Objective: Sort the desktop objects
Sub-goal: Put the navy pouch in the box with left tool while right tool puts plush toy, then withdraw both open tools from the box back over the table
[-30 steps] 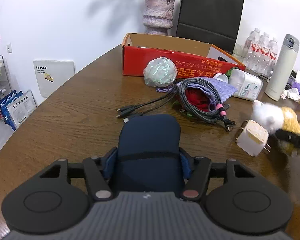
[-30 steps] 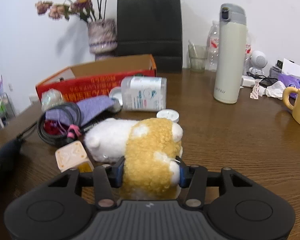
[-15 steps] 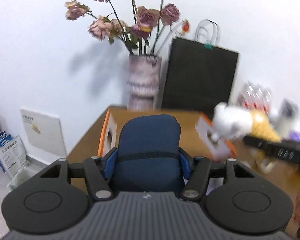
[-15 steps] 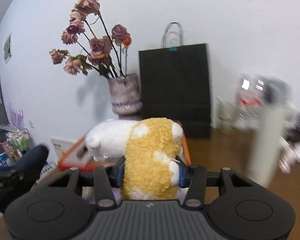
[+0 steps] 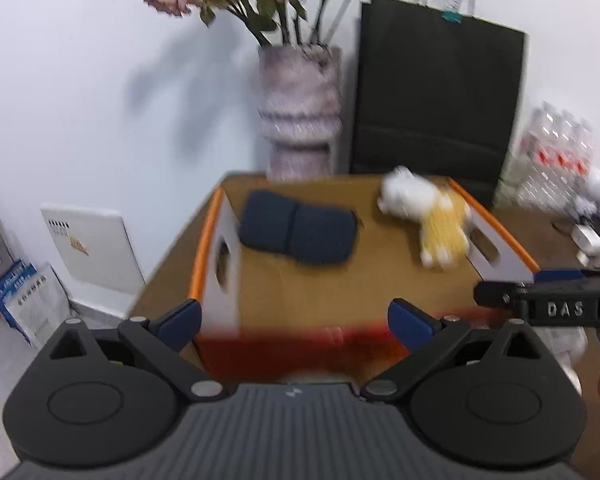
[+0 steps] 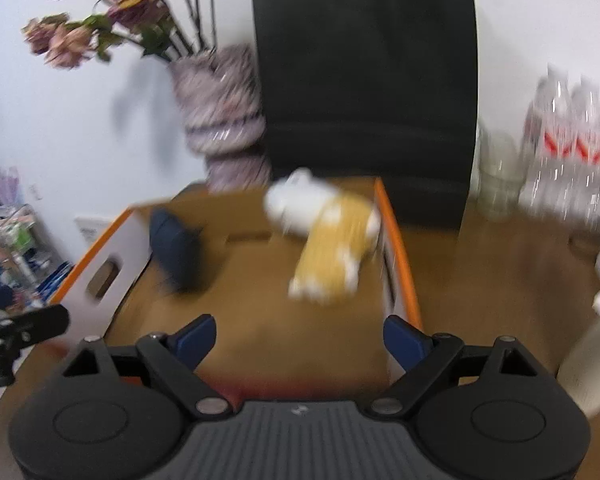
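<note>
Left hand-held gripper [image 5: 294, 316]: wide open with nothing between its blue pads. Its jaws have just been opening. It hangs over the near edge of the box [image 5: 216, 256], tipped down toward the inside.

Right hand-held gripper [image 6: 300, 338]: also wide open and holding nothing. Its jaws have just been opening too. It points down into the same box from the right side, and its black tip shows at the right edge of the left view.

Pouch [image 5: 298, 232]: dark blue and soft, in the left part of the box, clear of both grippers. The picture is blurry, so it may be still falling or already lying on the bottom.

Toy [image 6: 328, 236]: a white and yellow plush animal in the right part of the box, close to the orange-edged wall. It is blurry as well.

How they handle: both look light and squashy. They will not break and will not slip much. A pinch across the fat middle should hold either one.

Hands: both lean forward and down over the box, side by side, a little apart.

Desk [image 6: 520, 264]: brown wood, with the box on it. A vase [image 5: 300, 112] of dried flowers and a black bag [image 5: 436, 104] stand behind the box.
</note>
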